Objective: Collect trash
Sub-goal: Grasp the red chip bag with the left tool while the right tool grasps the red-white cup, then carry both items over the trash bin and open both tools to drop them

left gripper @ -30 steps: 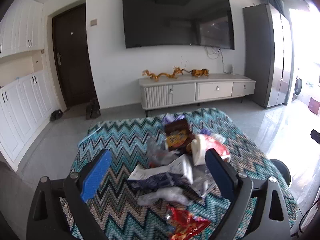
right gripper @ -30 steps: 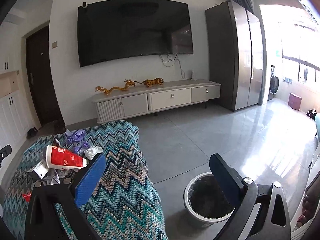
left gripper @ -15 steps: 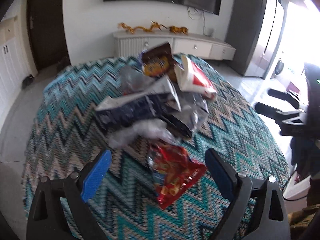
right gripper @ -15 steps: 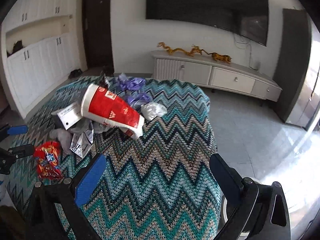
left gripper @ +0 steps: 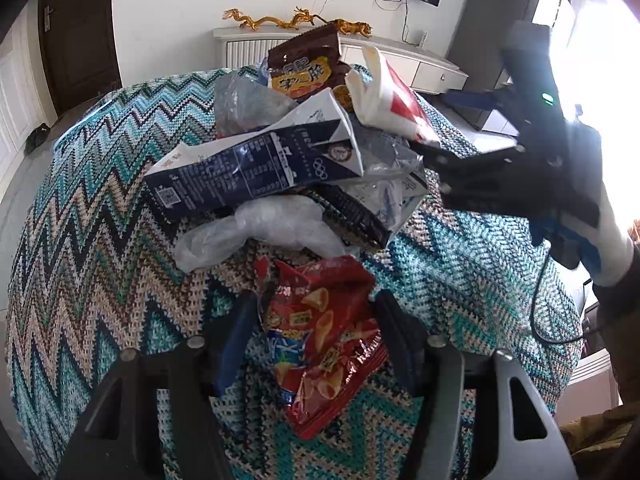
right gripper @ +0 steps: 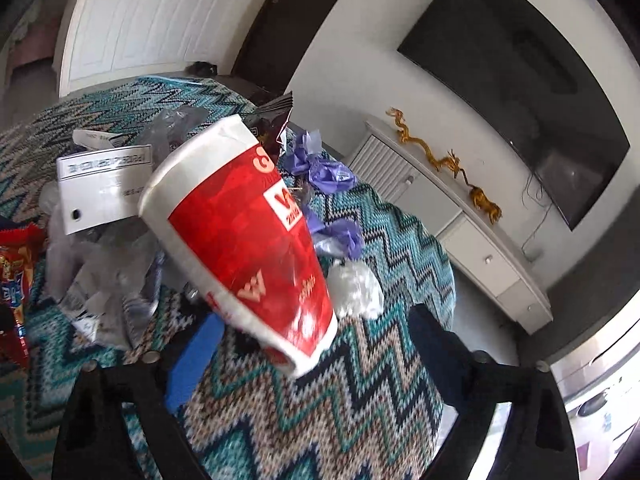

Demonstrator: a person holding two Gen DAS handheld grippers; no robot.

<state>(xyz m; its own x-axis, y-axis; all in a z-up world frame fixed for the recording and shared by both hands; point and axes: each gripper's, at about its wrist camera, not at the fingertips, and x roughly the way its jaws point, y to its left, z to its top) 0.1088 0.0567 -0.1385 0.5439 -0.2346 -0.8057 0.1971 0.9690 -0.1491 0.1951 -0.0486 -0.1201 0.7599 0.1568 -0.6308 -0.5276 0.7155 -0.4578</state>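
Through the left wrist camera, the left tongs point down at the table, which wears a zigzag knitted cloth. Their jaws have just been closing and now stand narrow on either side of a red snack bag. The bag lies between them, its crumpled edges at the pads, though I cannot say the pads press it yet. It sits nearest the tongs, just in front of the trash heap, so it seems the natural first pick. Behind the bag lies a clear plastic wrapper, then a dark blue carton flattened and leaning on the heap, a brown snack bag at the far side, and a red paper cup to the right of the carton. The right tongs reach in from the right toward that cup.

Through the right wrist camera, the right tongs are rolled to one side, likely to match the tipped cup. Their jaws have just been closing but stand wide, the cup's base between them with a clear gap at the right pad. The cup is red with white rims, dented, lying on its side against the heap. Beyond it sit purple wrappers and a white plastic wad; a white box lies to its left.
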